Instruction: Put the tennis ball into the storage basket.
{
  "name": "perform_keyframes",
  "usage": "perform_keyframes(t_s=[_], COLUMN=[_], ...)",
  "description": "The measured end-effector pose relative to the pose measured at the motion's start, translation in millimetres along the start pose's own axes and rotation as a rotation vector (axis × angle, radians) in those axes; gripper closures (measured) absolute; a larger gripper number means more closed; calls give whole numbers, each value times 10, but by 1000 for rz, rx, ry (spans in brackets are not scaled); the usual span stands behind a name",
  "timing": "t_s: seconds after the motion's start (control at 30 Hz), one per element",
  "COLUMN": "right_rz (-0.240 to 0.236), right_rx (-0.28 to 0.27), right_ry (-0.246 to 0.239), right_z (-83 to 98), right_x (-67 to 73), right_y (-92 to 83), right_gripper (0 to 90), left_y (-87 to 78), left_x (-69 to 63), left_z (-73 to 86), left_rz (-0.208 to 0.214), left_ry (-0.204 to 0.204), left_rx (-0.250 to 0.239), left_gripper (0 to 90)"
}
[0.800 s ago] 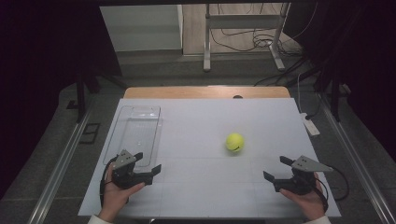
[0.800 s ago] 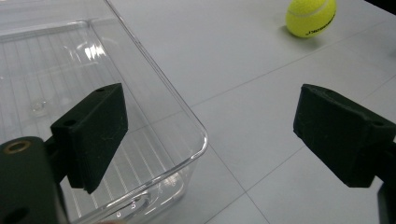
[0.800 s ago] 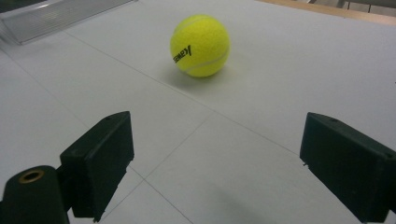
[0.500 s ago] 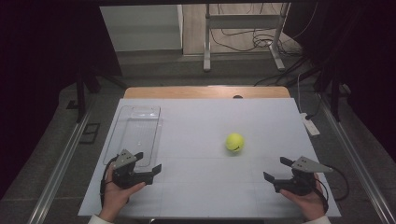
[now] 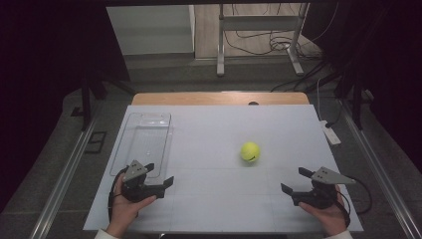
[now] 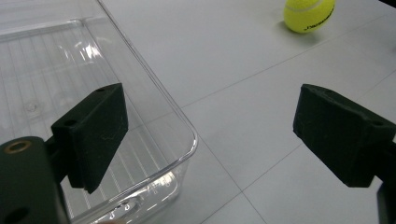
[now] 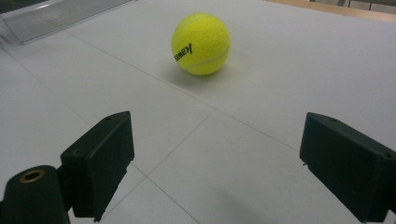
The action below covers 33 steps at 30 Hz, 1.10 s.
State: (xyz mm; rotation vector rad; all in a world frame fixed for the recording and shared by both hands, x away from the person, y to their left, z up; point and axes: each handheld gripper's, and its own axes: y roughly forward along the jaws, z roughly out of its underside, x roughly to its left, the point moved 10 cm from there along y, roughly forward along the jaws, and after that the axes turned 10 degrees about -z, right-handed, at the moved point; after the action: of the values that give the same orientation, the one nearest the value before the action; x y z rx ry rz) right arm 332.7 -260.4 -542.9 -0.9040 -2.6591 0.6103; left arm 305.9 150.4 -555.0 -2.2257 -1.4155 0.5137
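Left hand-held gripper (image 5: 160, 175) spread wide, nothing between its 2 black jaws, held low over the desk (image 5: 224, 129) in the person's left hand (image 5: 127, 206). Grey three-cornered plate on top, cable looping back beside the wrist. Sits at the near end of the clear plastic tray (image 5: 144, 142), which serves as the landmark here. In the left gripper view, left hand-held gripper (image 6: 210, 135) straddles the tray's near right corner: 1 jaw over the ribbed tray floor, the other over bare desk beyond the tray's rim (image 6: 182, 121).

Right hand-held gripper (image 5: 297, 180) likewise spread wide and empty, cradled in the right hand (image 5: 326, 211), well apart from the tray, across the desk to its right and level with its near end. Jaws aimed toward the desk's middle. In the right gripper view, right hand-held gripper (image 7: 215, 154) frames open white surface crossed by faint grid lines.

Yellow tennis ball (image 5: 250, 152) resting on the desk, to the right of the tray and about level with its near half, touching neither gripper. Black lettering on its side in the right gripper view (image 7: 201, 44), a soft shadow beneath. Ball also at the upper right of the left gripper view (image 6: 309, 13). Tray (image 7: 51, 16) at the upper left of the right gripper view, beyond the ball.

Tray itself transparent, long and shallow, lying lengthwise along the desk's left side, no contents visible.
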Motion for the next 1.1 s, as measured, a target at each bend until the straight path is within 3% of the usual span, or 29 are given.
perform_keyframes(t_s=[0.33,0.6,0.83,0.93,1.1], right_rz=[2,0,4,5,6], right_rx=[1,1,1,0,2], right_ry=[6,1,3,2,-2], right_z=[28,15,7,2,7], right_x=[13,13,5,5,2], right_y=[-33,-10,-3,0,-3], right_gripper=[109,112,114,115,115], left_y=[9,-1,50,80,67], left_x=[-63,-60,-160,-180,-150], left_z=[-72,-51,-74,-97,-121], left_rz=[14,13,29,15,1], left_ry=[9,6,13,23,6], left_rx=[-13,1,19,26,17], left_gripper=[114,114,114,104,113])
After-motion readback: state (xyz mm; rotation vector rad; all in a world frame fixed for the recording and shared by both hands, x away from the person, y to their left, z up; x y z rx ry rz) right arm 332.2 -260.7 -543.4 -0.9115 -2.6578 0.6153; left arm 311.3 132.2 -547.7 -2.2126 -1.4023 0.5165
